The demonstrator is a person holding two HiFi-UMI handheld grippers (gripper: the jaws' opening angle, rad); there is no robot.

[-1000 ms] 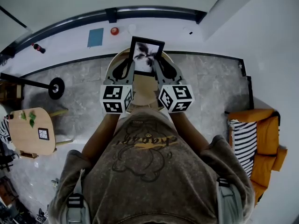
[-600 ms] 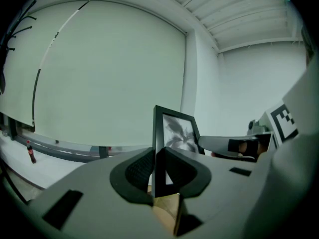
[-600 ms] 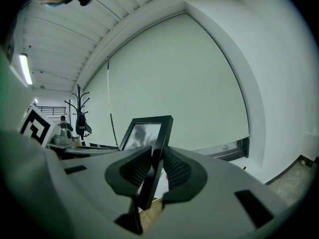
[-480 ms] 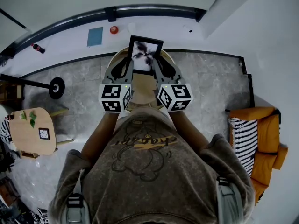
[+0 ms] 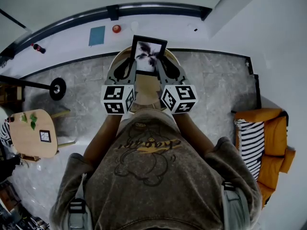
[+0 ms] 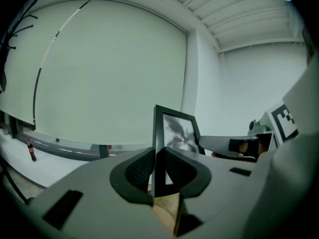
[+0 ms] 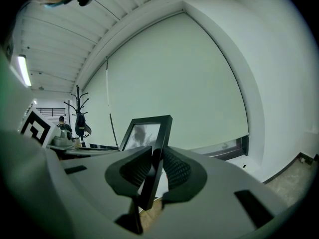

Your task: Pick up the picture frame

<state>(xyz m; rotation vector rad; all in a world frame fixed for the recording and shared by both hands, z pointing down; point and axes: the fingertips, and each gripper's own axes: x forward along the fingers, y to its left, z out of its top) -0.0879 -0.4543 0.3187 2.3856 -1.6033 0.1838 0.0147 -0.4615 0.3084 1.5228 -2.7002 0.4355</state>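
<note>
Starting at the left, the left gripper (image 5: 129, 67) has its jaws clamped on the left edge of the frame (image 5: 149, 56). Its own view shows both pads pressed on the black moulding (image 6: 158, 153). This grip looks the same as a second ago.

The frame stands upright between the two grippers, over the round table (image 5: 146, 94), with its picture turned to the person. I cannot tell if its foot touches the wood or is just above it. Against the table, it has not moved in the last second. Only the head view has slid a little.

The right gripper (image 5: 166, 67) holds the right edge of the frame, and its jaws have just closed a little more on it. In its own view the pads squeeze the moulding (image 7: 153, 158) from both sides.

I judge that the hold was being made firm and that the lift has hardly begun. With both edges now pinched, raising both hands together should bring the frame up level.
</note>
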